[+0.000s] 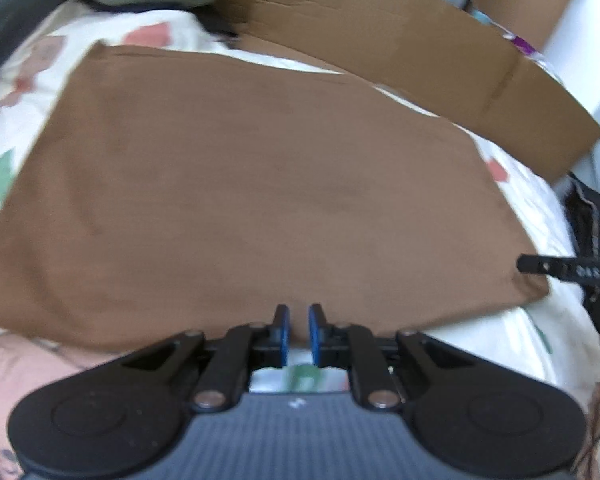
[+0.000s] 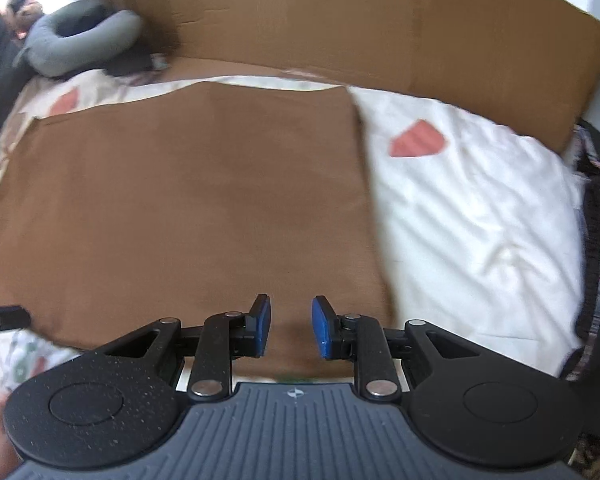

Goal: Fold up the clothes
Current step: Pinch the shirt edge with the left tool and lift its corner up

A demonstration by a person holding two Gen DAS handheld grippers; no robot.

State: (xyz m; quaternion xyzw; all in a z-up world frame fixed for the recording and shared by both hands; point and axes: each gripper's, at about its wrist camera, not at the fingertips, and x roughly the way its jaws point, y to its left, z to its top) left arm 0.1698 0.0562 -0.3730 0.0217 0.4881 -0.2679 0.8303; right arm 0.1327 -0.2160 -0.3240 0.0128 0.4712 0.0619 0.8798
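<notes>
A brown cloth (image 1: 240, 184) lies flat and smooth as a folded rectangle on a patterned cream bedsheet (image 1: 512, 340). My left gripper (image 1: 298, 312) hovers at the cloth's near edge, its blue pads (image 1: 283, 332) a narrow gap apart with nothing clamped between them. The tip of my right gripper (image 1: 560, 268) shows at the cloth's right corner. In the right wrist view the brown cloth (image 2: 180, 200) fills the left and middle. There my right gripper (image 2: 290, 304) stands open over the near edge, close to the right corner. The left gripper's tip (image 2: 0, 318) pokes in at far left.
A long cardboard sheet (image 2: 380, 28) stands along the far side of the bed. A grey ring pillow (image 2: 80, 40) rests at the back left. Dark clothing (image 2: 596, 200) lies at the bed's right edge. Bare bedsheet (image 2: 480, 220) spreads right of the cloth.
</notes>
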